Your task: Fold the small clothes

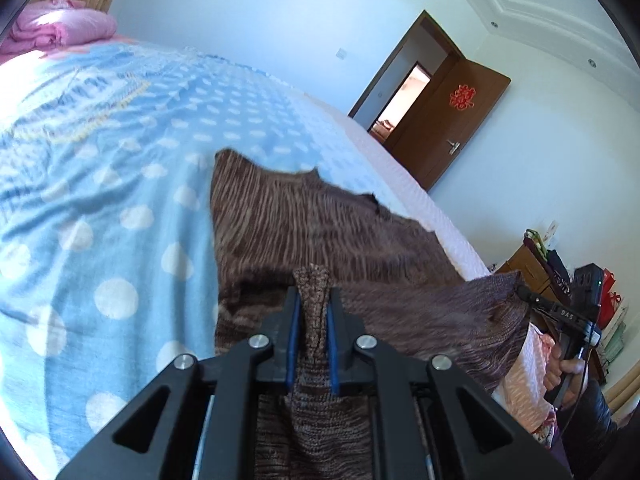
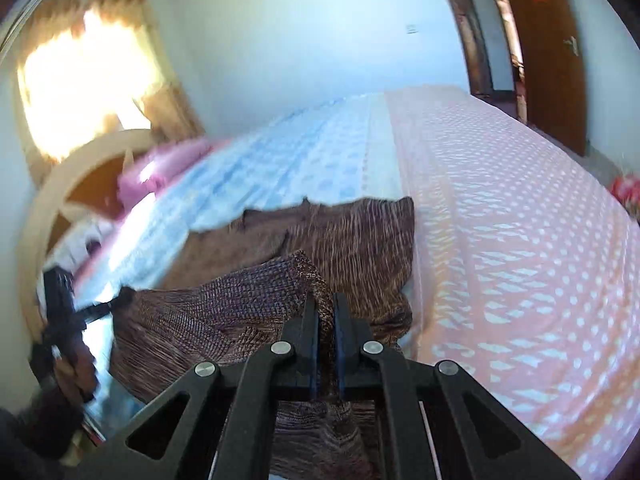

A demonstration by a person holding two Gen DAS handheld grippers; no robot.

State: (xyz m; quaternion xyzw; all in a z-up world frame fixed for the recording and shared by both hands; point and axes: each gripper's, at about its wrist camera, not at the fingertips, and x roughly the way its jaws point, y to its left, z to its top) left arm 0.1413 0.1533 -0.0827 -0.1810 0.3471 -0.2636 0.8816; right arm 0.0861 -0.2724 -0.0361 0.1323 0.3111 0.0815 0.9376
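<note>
A brown striped knit garment (image 1: pixel 320 220) lies on the bed, its near edge lifted off the cover. My left gripper (image 1: pixel 312 292) is shut on a bunched fold of that edge, which sticks up between the blue pads. At the right of the left wrist view, my right gripper (image 1: pixel 522 292) pinches the garment's other near corner. In the right wrist view the right gripper (image 2: pixel 325 300) is shut on a thin fold of the knit garment (image 2: pixel 352 240). The left gripper (image 2: pixel 124 296) shows at the left, blurred, holding the far corner. The cloth hangs stretched between the two.
The bed has a blue dotted cover (image 1: pixel 100 200) and a pink dotted part (image 2: pixel 520 240). A folded pink quilt (image 1: pixel 60 26) sits by the headboard (image 2: pixel 60 184). A brown door (image 1: pixel 448 120) stands open beyond the bed. A cluttered cabinet (image 1: pixel 560 272) stands at the right.
</note>
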